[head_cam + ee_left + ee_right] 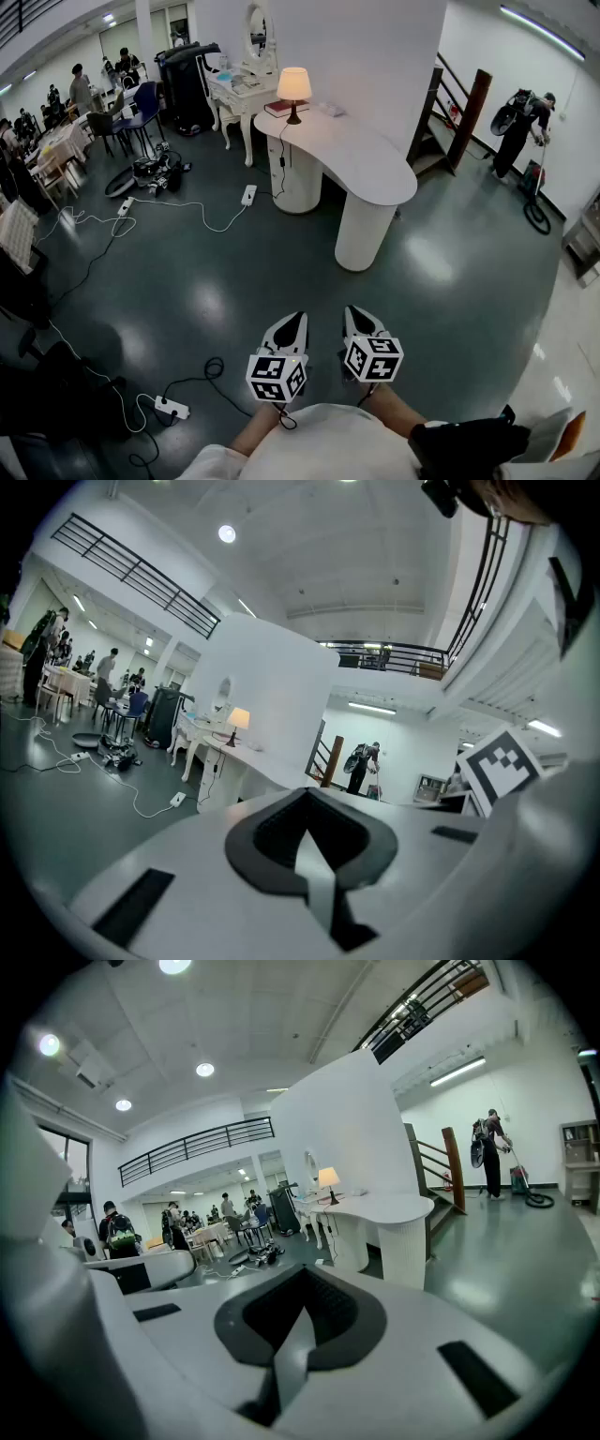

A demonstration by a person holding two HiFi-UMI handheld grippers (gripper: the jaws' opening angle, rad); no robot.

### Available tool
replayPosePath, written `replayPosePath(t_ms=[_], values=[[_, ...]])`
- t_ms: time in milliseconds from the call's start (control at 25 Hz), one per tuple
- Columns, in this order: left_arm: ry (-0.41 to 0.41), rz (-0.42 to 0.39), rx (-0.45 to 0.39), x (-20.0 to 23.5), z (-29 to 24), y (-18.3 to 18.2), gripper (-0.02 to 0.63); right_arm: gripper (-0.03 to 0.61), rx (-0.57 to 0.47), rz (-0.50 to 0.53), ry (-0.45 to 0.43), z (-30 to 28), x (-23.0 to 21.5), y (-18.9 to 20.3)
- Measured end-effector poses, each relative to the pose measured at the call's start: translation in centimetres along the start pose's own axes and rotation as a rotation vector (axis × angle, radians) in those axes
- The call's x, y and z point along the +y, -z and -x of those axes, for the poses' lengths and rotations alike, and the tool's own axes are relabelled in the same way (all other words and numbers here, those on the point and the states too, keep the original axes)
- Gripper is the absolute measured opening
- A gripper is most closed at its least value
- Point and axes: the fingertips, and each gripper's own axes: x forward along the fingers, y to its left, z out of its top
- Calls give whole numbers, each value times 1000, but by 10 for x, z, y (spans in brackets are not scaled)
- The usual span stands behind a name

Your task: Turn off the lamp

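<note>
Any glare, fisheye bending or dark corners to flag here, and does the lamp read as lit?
Head view: the lamp glows warm and is plainly lit; soft glare patches sit on the glossy floor; straight lines bow towards the edges. Left gripper view: strong fisheye, black corners, the railing curves. Right gripper view: same dark corners, lamp small but bright.

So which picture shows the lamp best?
The head view: the lamp stands lit on the white table, shade and stand both clear. In the left gripper view and the right gripper view it is only a tiny glowing shade far away.
</note>
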Motion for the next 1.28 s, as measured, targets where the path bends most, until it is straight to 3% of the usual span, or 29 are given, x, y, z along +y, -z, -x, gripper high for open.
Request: replayPosePath(t_ms=[1000,1280], values=[[-88,-3,26,-5,-41,23,9,-2,44,-6,-30,-3,-58,1],[-87,-23,65,-9,-59,28,9,-2,82,-57,-13,-13,-81,10]])
